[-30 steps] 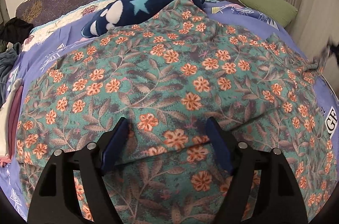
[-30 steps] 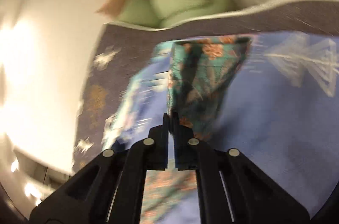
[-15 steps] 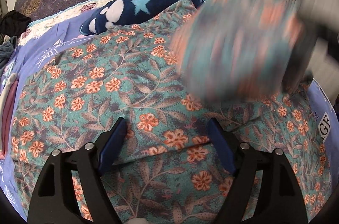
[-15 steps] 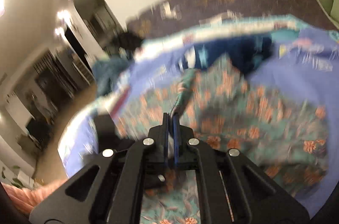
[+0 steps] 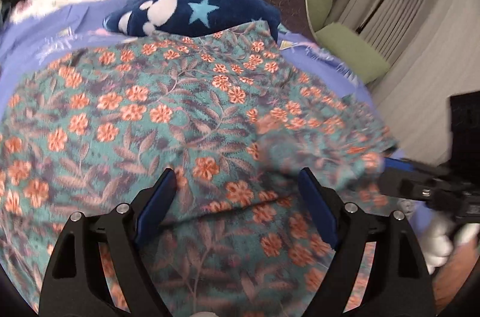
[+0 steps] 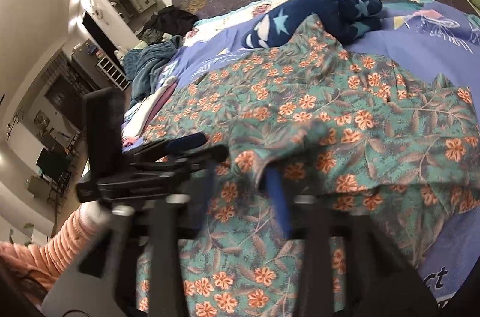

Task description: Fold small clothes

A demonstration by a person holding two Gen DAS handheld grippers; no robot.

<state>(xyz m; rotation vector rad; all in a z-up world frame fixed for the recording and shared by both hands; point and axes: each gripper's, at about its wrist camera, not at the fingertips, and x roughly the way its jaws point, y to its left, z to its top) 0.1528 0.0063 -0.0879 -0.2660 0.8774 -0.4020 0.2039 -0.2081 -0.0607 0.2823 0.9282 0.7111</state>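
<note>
A teal floral garment with orange flowers (image 5: 186, 119) lies spread on the bed, with its right side folded over toward the middle (image 6: 375, 143). My left gripper (image 5: 237, 197) is open and rests low over the garment's near part, holding nothing. My right gripper (image 6: 243, 191) is open, its blue fingers (image 6: 277, 197) blurred and just under the edge of the folded flap. The right gripper also shows at the right edge of the left wrist view (image 5: 420, 182). The left gripper shows at the left of the right wrist view (image 6: 156, 161).
A navy fleece with stars and paw prints (image 5: 195, 14) lies beyond the garment on the purple sheet (image 6: 420, 35). Green pillows (image 5: 348, 50) sit at the bed's far right. A pile of dark and teal clothes (image 6: 150, 62) lies at the far left.
My right gripper swung the garment's right side over onto the middle, then opened and let go. My left gripper stayed open in place.
</note>
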